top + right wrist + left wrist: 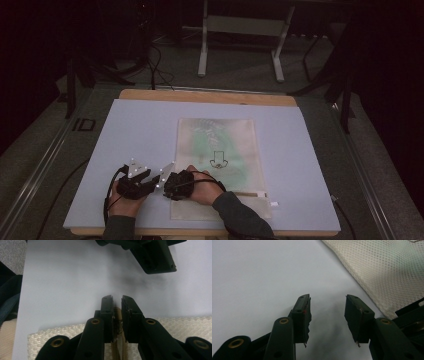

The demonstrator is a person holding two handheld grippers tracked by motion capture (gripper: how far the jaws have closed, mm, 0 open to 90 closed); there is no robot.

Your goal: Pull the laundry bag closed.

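- Pale surface (140, 130) carries a flat mesh bag (220, 150) with green contents.
- Right gripper (117, 315) lies low, fingers (107, 312) pinching the bag's zipper strip (118, 340).
- Left gripper (328, 315) beside it, fingers apart, empty.

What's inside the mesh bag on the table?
Through the mesh bag a green shape shows, with a black drawing on the bag's front. What the green thing is cannot be told; the mesh blurs it.

Dim lab, covered work table (150, 125), metal stand legs (202, 60), floor cables (155, 70)
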